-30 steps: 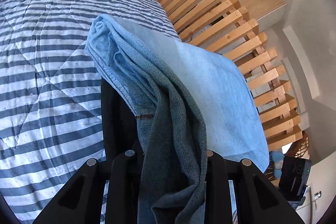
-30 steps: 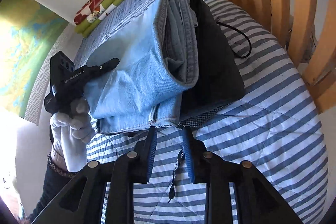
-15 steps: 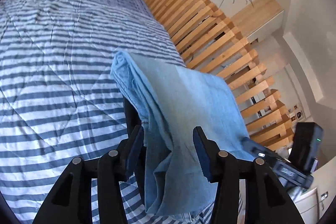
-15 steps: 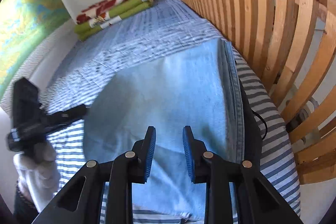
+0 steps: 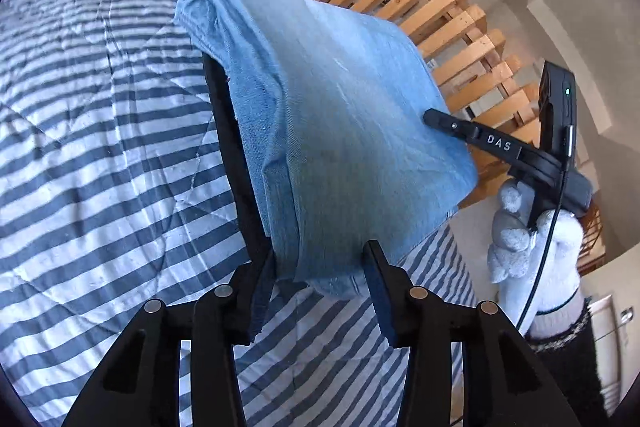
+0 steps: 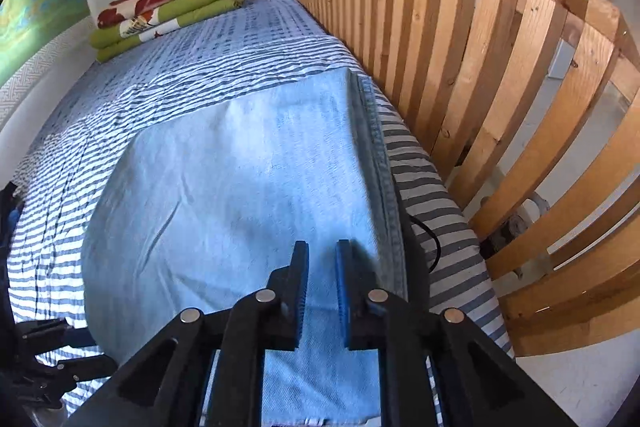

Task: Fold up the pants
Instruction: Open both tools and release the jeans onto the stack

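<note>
Left gripper (image 5: 322,287): fingers spread wide, released, with the near edge of the folded pants (image 5: 340,131) lying between them, apparently ungripped. Right gripper (image 6: 321,291): fingers (image 6: 301,291) a narrow gap apart, empty, hovering over the denim. Pants lie flat beyond both sets of fingers on the striped bed (image 6: 192,79), atop a dark garment (image 5: 236,163). Wooden slat railing (image 6: 480,87) stands right of the right fingers.

Striped bedspread (image 6: 160,95) lies open leftward; slatted wooden rail (image 6: 480,67) blocks right.
</note>
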Tool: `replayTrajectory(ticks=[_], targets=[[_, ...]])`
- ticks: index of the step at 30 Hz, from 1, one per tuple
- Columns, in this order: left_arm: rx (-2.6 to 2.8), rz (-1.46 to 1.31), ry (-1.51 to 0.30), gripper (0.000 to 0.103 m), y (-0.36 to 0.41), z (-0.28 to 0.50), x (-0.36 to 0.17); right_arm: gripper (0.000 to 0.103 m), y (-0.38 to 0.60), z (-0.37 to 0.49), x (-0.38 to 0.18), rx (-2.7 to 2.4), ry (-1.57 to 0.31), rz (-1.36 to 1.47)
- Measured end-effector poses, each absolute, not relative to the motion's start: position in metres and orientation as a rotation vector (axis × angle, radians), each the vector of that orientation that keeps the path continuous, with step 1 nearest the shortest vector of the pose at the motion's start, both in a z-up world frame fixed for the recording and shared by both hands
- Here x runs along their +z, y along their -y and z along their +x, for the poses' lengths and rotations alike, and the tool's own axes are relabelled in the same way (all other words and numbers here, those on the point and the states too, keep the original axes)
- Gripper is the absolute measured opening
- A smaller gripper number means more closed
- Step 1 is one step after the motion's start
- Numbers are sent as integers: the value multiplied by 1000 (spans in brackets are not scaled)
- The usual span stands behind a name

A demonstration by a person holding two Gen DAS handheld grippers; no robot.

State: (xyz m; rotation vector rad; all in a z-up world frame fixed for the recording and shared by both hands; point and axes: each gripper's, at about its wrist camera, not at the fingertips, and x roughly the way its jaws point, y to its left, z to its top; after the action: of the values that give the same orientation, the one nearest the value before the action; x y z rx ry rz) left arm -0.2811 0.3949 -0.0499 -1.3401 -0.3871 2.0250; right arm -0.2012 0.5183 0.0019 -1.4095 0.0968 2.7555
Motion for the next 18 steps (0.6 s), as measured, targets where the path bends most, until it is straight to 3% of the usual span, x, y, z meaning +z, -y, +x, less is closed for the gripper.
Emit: replayTrajectory(ticks=[5, 8, 14, 16, 18], targets=[[2129, -1368, 269, 47, -370, -247, -32, 25, -485, -149, 19, 2814, -91, -1365], [2204, -1354, 236, 49, -344, -220, -17, 36, -459, -114, 30, 2852, -95, -1313], [2342, -1257, 187, 60, -298, -147, 24, 38, -401, -50, 43, 2919, -82, -1284], [2368, -1229, 175, 62, -284, -126, 38, 43, -382, -28, 50, 2926, -49, -1244], [2403, -1202, 163, 65, -268, -99, 53, 56, -363, -7, 61, 2939, -37, -1186]])
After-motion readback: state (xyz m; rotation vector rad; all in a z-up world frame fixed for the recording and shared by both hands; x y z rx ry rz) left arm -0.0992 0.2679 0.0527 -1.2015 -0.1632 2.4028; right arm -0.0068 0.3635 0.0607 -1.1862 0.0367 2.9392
